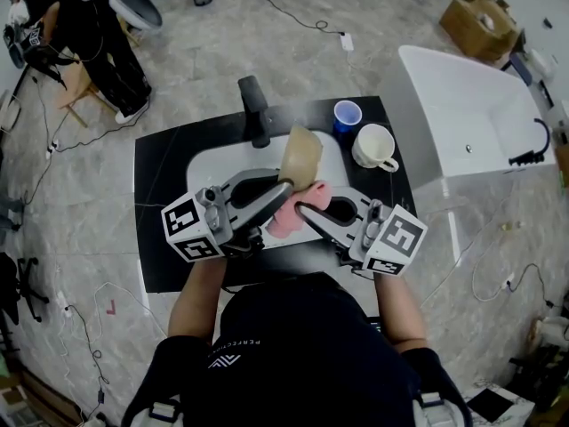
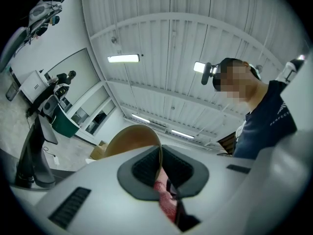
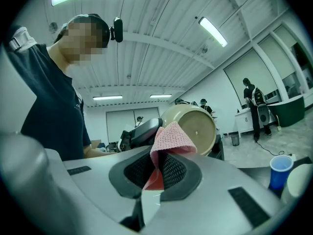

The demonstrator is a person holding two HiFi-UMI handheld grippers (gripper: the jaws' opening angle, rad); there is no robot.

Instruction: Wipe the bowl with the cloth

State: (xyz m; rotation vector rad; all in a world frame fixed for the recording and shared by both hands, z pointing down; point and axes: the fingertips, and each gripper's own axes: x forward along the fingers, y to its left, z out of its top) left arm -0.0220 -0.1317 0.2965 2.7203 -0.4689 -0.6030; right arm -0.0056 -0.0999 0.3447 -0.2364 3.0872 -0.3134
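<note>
A tan bowl [image 1: 301, 156] is held on edge above the white sink [image 1: 209, 165], its rim pinched in my left gripper [image 1: 286, 183], which is shut on it. The left gripper view shows the bowl [image 2: 131, 140] rising from between the jaws. A pink cloth [image 1: 292, 212] hangs in my right gripper [image 1: 300, 208], shut on it just below the bowl. In the right gripper view the pink cloth [image 3: 169, 140] sticks up from the jaws against the bowl [image 3: 194, 127], with my left gripper [image 3: 152, 126] at the bowl's left edge.
A black faucet [image 1: 254, 109] stands behind the sink. A blue cup [image 1: 347, 116] and a white mug [image 1: 376, 147] sit on the black counter [image 1: 164, 212] at the right. A white bathtub [image 1: 468, 118] lies further right. People stand in the background.
</note>
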